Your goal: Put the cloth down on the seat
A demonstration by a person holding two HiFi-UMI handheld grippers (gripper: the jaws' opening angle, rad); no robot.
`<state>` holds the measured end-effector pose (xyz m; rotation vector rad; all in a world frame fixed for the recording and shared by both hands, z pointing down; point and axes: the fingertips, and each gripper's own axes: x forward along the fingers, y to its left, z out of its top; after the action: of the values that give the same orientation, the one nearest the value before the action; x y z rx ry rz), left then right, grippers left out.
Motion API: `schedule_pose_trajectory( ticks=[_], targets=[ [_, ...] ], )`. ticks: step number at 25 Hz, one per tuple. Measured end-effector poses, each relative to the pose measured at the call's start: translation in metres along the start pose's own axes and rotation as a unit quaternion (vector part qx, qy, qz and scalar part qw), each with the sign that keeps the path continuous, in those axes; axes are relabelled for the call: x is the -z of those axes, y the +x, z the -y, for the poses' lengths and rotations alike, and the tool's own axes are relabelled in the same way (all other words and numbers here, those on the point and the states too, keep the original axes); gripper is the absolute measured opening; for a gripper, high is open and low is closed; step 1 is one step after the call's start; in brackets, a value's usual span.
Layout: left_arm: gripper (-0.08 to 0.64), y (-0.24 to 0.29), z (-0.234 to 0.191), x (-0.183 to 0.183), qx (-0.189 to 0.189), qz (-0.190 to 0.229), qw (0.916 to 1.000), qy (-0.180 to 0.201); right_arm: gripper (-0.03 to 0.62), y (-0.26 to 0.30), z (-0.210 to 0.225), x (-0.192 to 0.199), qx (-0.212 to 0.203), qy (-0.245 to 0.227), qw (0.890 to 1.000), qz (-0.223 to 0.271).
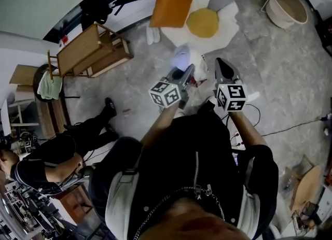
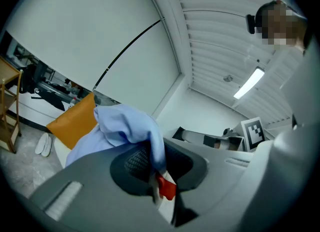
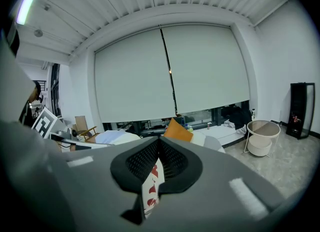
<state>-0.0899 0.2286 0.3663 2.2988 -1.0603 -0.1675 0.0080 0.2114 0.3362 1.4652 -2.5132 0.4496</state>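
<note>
A pale blue cloth [image 2: 125, 126] is bunched up and clamped in my left gripper [image 2: 152, 158]; a red and white bit shows below it between the jaws. In the head view the cloth [image 1: 182, 57] hangs at the left gripper's [image 1: 185, 74] tip, just short of the seat. The seat [image 1: 225, 24] is a white egg-shaped floor chair with a yellow round cushion [image 1: 202, 22] and an orange pillow [image 1: 173, 0]. My right gripper [image 3: 159, 148] is shut on a white tag with red print [image 3: 151, 188]; I cannot tell whether it belongs to the cloth. Both grippers are side by side.
A wooden chair [image 1: 91, 52] lies tipped at the left. A round white basket table [image 1: 285, 5] stands at the far right. Another person [image 1: 57, 156] sits on the floor at the left. Cables [image 1: 290, 127] run over the floor at the right. White slippers [image 1: 153, 34] lie beside the seat.
</note>
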Motion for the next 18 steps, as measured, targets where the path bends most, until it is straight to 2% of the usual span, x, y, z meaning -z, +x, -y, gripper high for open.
schedule_pose_trajectory(
  ticks=[14, 18],
  targets=[
    [0.052, 0.074, -0.001, -0.004, -0.062, 0.035, 0.9972, -0.024, -0.006, 0.019, 0.092, -0.012, -0.048, 0.006, 0.999, -0.004],
    [0.052, 0.089, 0.006, 0.0, -0.066, 0.032, 0.997, -0.026, -0.006, 0.015, 0.109, -0.009, -0.053, 0.008, 0.999, -0.012]
  ],
)
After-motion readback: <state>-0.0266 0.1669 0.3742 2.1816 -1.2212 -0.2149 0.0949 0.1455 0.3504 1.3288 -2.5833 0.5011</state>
